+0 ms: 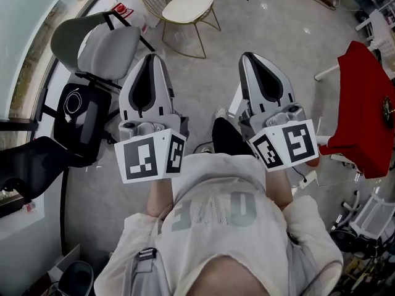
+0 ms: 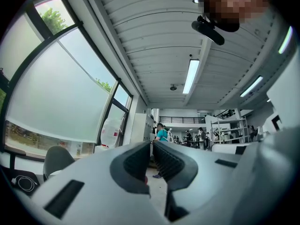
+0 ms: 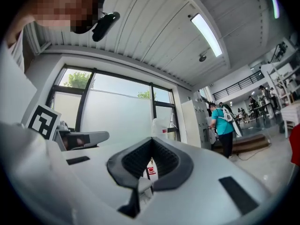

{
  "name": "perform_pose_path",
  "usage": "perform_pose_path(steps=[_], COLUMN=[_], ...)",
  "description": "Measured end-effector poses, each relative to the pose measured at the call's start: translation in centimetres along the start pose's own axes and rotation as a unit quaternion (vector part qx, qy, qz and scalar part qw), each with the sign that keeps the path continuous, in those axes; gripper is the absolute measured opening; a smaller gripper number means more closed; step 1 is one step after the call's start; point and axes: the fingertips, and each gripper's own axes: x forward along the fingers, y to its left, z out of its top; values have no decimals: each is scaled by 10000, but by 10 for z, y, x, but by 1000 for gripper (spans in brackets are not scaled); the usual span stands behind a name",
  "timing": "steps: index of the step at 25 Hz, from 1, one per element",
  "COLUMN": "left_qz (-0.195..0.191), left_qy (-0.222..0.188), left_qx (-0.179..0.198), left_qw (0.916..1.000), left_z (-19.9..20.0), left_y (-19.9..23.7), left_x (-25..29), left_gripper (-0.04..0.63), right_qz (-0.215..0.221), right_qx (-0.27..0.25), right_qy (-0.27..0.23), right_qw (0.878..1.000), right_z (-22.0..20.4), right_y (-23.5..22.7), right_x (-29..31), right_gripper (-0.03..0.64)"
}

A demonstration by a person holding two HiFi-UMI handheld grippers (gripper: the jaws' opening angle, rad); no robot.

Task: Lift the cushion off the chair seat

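**Approach not begun: both grippers empty, cushion on seat**

Far left, on the floor: a grey office chair (image 1: pixel 97 47), not the target.

Your left gripper (image 1: pixel 150 58) is held level in front of your chest. Its jaws are clenched tip to tip with nothing between them.

The wire-frame chair (image 1: pixel 162 4) stands on the floor ahead, between the lines of the two grippers and well apart from both. The cream cushion (image 1: pixel 188 5) lies flat on its seat, covering it edge to edge. It is untouched.

Your right gripper (image 1: pixel 247 56) is also level, with its jaws pressed together and empty.

Far right: a red cloth (image 1: pixel 361 106) draped over some furniture, irrelevant here.

Judgement: this is the pre-reach step, and the lift has not started.

For the next move, step toward the wire-frame chair and tip the grippers downward. Spread the jaws before you arrive. Then bring the pads onto opposite edges of the cushion, where a soft rim can be pinched.
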Motion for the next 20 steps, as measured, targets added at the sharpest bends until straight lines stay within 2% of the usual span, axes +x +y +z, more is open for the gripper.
perform_pose_path(steps=[5,8,11,15,20], left_qz=[178,299,470,591,629], left_qy=[132,-21,52,93,127], left_qx=[243,226,250,91,89], left_qw=[9995,9993,9986,9982,9979], left_z=[-18,-25,-48,-64,-64], left_y=[21,32,51,81,118], left_x=[44,72,109,187,305], left_gripper=[29,18,17,15,15], right_qz=[30,51,114,283,447], right_qx=[178,155,236,153,-2], right_qy=[29,33,87,221,382], right_qw=[9998,9999,9996,9992,9983], right_z=[-19,-32,-50,-67,-73], right_y=[-23,-46,-69,-107,-158], right_x=[43,77,123,206,326], right_gripper=[12,12,12,12,12])
